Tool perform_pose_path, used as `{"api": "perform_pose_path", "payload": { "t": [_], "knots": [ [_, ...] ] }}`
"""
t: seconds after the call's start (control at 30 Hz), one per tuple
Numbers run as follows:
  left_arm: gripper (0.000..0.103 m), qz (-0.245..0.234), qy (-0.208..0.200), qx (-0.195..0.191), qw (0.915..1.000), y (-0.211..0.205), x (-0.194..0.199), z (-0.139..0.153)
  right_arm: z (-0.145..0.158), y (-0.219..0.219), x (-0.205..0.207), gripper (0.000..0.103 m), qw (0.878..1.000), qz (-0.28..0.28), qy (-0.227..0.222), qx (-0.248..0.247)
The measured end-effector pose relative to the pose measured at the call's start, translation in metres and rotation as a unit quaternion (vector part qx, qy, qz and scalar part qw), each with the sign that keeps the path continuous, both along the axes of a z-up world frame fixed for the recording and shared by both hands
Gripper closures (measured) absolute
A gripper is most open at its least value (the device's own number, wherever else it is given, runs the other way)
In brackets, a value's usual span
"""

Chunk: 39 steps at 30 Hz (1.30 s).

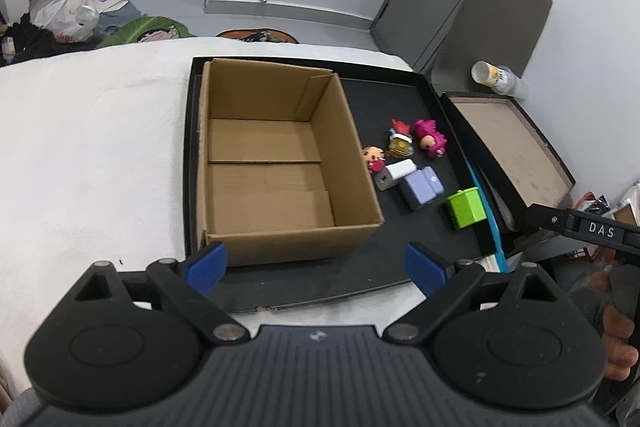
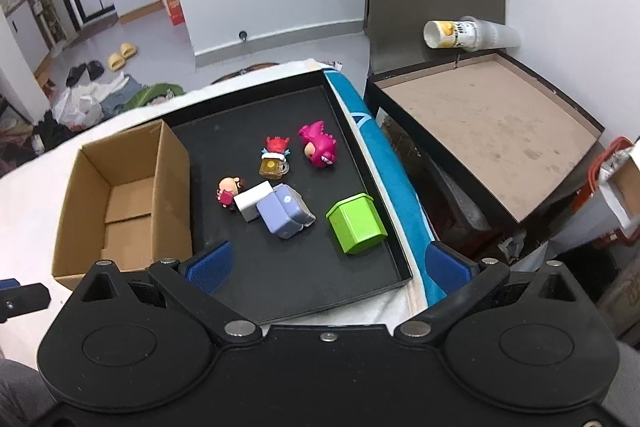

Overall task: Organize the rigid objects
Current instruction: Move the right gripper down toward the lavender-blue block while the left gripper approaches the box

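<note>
An empty cardboard box [image 1: 272, 163] [image 2: 124, 203] stands on the left of a black tray [image 1: 400, 107] [image 2: 240, 123]. To its right on the tray lie a green block [image 1: 466, 207] [image 2: 356, 223], a lilac block [image 1: 422, 187] [image 2: 282, 211], a white block [image 1: 394, 173] [image 2: 252, 201], a pink dinosaur figure [image 1: 430, 137] [image 2: 318, 147], a red figure on a yellow mug [image 1: 400, 141] [image 2: 274, 159] and a small doll figure [image 1: 374, 157] [image 2: 229, 191]. My left gripper [image 1: 316, 267] hovers open over the box's near wall. My right gripper [image 2: 328, 267] is open over the tray's near edge, holding nothing.
The tray rests on a white-covered surface [image 1: 88, 147]. A blue strip [image 2: 384, 163] runs along the tray's right side. Beyond it sits a shallow brown-lined box [image 1: 512, 147] [image 2: 488, 131] with a lying paper cup [image 1: 498, 77] [image 2: 468, 33]. Slippers and bags litter the floor behind.
</note>
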State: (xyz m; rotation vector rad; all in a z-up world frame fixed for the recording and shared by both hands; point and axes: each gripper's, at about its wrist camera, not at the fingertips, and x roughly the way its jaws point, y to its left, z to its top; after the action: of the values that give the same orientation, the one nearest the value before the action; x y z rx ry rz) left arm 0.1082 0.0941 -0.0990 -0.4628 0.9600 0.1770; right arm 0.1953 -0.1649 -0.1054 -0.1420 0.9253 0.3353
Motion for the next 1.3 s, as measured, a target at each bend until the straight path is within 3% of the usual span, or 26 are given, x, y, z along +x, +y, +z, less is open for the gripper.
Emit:
{"api": "perform_pose_path", "payload": {
  "t": [0.43, 0.93, 1.3],
  "knots": [
    [0.008, 0.033, 0.027, -0.020, 0.9989, 0.037, 0.013, -0.027, -0.031, 0.030, 0.035, 0.000, 0.997, 0.063, 0.012, -0.032],
    [0.010, 0.029, 0.047, -0.041, 0.9977, 0.065, 0.032, -0.054, -0.048, 0.051, 0.067, 0.003, 0.993, 0.111, 0.016, -0.041],
    [0.029, 0.036, 0.067, -0.065, 0.9950, 0.079, 0.043, -0.070, -0.072, 0.081, 0.079, 0.005, 0.986, 0.134, 0.019, -0.096]
  ]
}}
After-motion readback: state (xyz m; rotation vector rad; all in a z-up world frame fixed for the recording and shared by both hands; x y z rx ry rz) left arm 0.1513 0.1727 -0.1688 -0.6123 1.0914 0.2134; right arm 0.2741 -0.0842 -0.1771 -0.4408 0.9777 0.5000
